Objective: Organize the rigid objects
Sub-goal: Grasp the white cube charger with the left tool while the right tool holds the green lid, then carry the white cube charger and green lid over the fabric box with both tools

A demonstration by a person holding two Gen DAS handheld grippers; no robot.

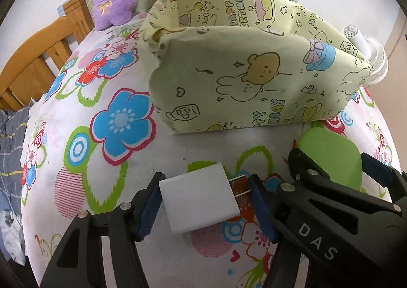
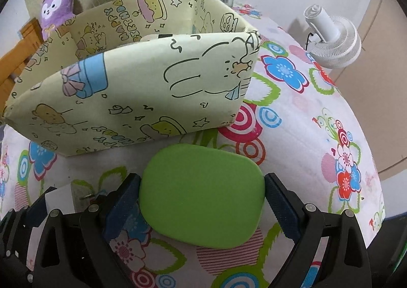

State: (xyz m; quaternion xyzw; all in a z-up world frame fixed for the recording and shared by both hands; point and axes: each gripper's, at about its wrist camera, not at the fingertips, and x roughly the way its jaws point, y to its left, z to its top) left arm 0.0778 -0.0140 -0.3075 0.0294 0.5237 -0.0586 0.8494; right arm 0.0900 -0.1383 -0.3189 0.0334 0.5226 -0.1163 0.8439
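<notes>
Both items lie on the floral tablecloth (image 2: 305, 135) before the printed storage box (image 2: 142, 100): left gripper (image 1: 206, 204) brackets the white charger (image 1: 201, 201) loosely, right gripper (image 2: 201, 199) clasps the green case (image 2: 201, 196). Boxing remains.

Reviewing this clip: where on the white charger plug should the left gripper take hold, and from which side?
Grip the white charger plug across its two flat side faces, coming down from above as the left gripper does now. The metal prongs point toward one finger, so squeezing the smooth body looks safer.
</notes>
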